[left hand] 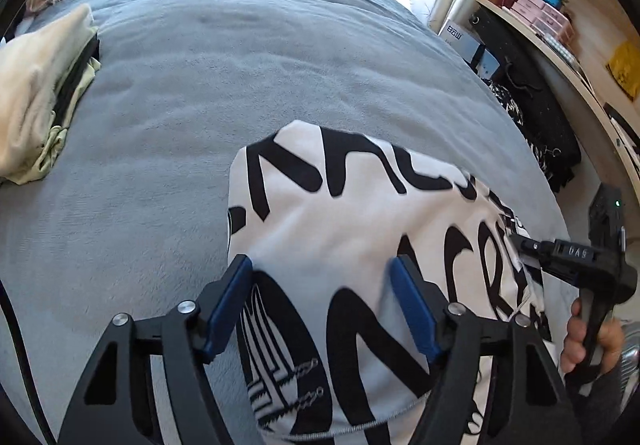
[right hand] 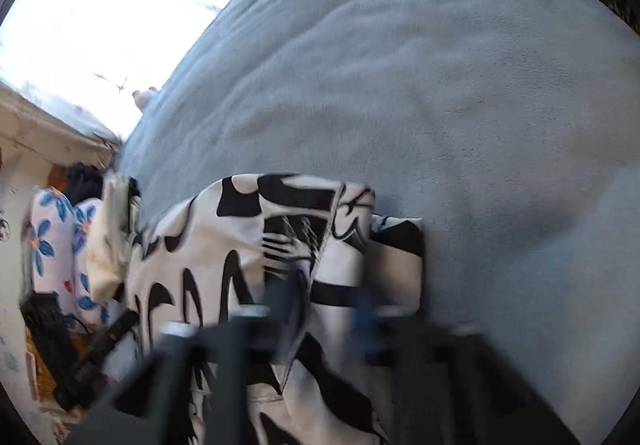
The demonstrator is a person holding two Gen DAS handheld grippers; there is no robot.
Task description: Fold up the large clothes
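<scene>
A white garment with big black lettering lies partly folded on a grey-blue bed blanket. My left gripper hovers over its near left part, its blue pads wide apart and open, with the cloth below them. At the garment's right edge a hand holds my right gripper, whose narrow tips are together on the hem. The right wrist view is blurred. It shows the garment bunched under the right gripper, with cloth between the fingers.
A stack of folded cream and pale green clothes sits at the blanket's left edge. A wooden shelf with boxes and dark patterned clothes stand to the right of the bed. Floral fabric lies beyond the bed.
</scene>
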